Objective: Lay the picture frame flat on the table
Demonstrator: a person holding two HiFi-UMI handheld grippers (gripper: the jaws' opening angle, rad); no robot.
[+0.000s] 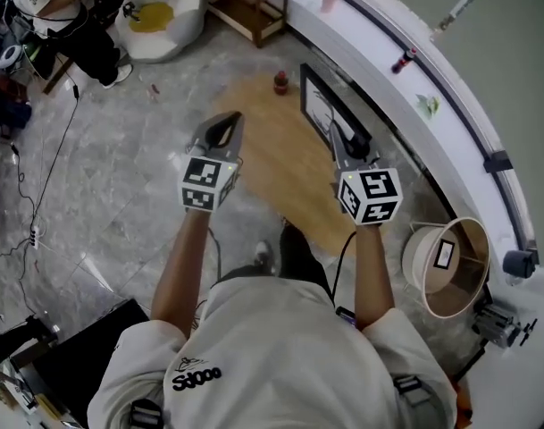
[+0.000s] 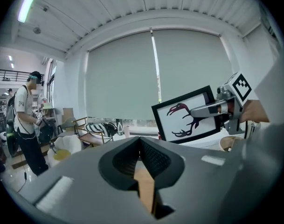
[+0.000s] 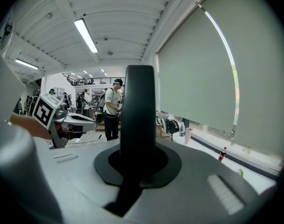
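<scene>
The black picture frame [image 1: 318,105] stands upright near the right edge of the wooden table [image 1: 272,172]. The left gripper view shows its white picture of dark antlers [image 2: 186,115]. My right gripper [image 1: 341,134] is shut on the frame's near side edge. In the right gripper view that edge rises as a black bar [image 3: 138,106] straight out of the jaws [image 3: 138,160]. My left gripper [image 1: 229,121] hovers over the table's left part, well apart from the frame. Its pads [image 2: 146,155] meet with nothing between them.
A small red bottle [image 1: 280,82] stands on the table's far end beside the frame. A white window sill [image 1: 414,88] curves along the right, with a round shade [image 1: 446,266] below it. A wooden bench [image 1: 245,7], a white chair [image 1: 164,12] and a person [image 2: 25,120] are further off.
</scene>
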